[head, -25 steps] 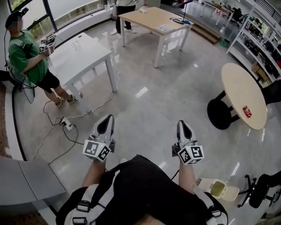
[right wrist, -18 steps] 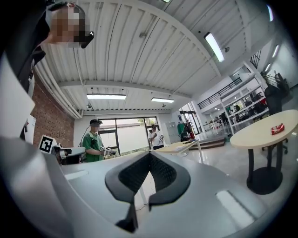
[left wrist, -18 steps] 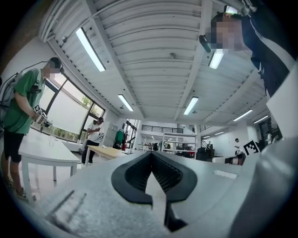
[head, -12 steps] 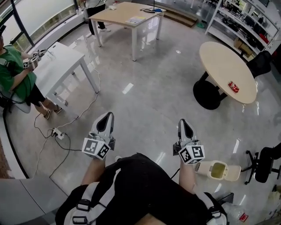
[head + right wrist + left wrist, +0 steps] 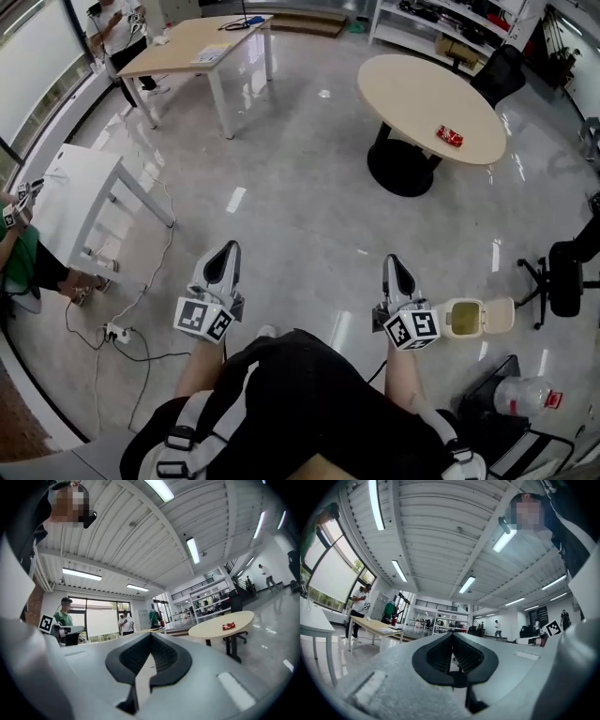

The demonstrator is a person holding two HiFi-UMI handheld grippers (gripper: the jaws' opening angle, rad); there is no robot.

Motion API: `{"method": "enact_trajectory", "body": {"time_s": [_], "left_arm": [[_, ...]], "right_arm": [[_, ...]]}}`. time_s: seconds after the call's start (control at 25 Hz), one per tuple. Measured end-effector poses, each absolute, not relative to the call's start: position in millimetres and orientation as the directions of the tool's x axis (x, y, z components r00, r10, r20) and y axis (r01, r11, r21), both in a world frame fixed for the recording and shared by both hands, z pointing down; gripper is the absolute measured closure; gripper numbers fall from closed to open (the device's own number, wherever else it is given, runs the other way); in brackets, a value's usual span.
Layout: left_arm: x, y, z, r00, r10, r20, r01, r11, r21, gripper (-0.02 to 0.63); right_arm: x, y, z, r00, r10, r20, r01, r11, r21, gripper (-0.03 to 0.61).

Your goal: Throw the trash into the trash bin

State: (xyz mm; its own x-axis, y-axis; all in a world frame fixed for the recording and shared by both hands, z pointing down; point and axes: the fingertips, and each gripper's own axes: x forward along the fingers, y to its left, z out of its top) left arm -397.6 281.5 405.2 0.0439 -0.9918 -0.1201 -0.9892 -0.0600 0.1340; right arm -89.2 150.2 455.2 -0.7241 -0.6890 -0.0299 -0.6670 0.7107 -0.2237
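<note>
A small red piece of trash (image 5: 450, 137) lies on the round beige table (image 5: 422, 89) at the far right; it also shows as the red trash (image 5: 227, 626) in the right gripper view. A small beige trash bin (image 5: 466, 319) with its lid flipped open stands on the floor just right of my right gripper (image 5: 394, 270). My left gripper (image 5: 223, 262) is held beside it at the same height. Both are shut and hold nothing, as the left gripper (image 5: 451, 634) and right gripper (image 5: 151, 637) views show. Both point level over the bare floor, far from the table.
A white table (image 5: 80, 202) and a wooden table (image 5: 192, 47) stand to the left. A cable with a power strip (image 5: 114, 333) lies on the floor. A black office chair (image 5: 565, 277) and a clear plastic bottle (image 5: 520, 394) are at the right. People stand at the left edge.
The view has swung to the right: the round table slid toward the middle and the bin came up beside my right gripper. Both grippers kept their pose and stayed shut.
</note>
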Motion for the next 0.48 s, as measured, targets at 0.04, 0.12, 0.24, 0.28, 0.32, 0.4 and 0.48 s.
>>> {"method": "enact_trajectory", "body": {"time_s": [0.04,0.12,0.24,0.28,0.32,0.4,0.48], "left_arm": [[-394,272,406,0.072,-0.99,-0.118,-0.987,-0.088,0.133,0.614],[-386,258,408,0.126,-0.986,-0.113,-0.981,-0.14,0.133,0.614],[-378,243,405,0.191,-0.974,-0.121,-0.971,-0.205,0.12,0.613],[-377,238,404,0.21,-0.97,-0.121,-0.967,-0.224,0.117,0.612],[-375,233,404,0.229,-0.966,-0.121,-0.962,-0.244,0.12,0.614],[-371,224,406,0.266,-0.956,-0.125,-0.949,-0.282,0.137,0.612],[-368,217,407,0.299,-0.945,-0.134,-0.936,-0.318,0.153,0.612]], "right_arm": [[-82,149,454,-0.703,-0.711,-0.03,-0.688,0.69,-0.224,0.575],[-69,151,455,-0.661,-0.75,-0.023,-0.727,0.647,-0.23,0.575],[-57,158,456,-0.62,-0.785,-0.009,-0.763,0.605,-0.228,0.575],[-54,159,457,-0.606,-0.795,-0.007,-0.774,0.592,-0.224,0.575],[-52,159,456,-0.589,-0.808,-0.006,-0.787,0.576,-0.222,0.575],[-48,161,455,-0.556,-0.831,-0.011,-0.809,0.544,-0.224,0.575],[-48,165,454,-0.536,-0.844,-0.019,-0.82,0.525,-0.229,0.575]]}}
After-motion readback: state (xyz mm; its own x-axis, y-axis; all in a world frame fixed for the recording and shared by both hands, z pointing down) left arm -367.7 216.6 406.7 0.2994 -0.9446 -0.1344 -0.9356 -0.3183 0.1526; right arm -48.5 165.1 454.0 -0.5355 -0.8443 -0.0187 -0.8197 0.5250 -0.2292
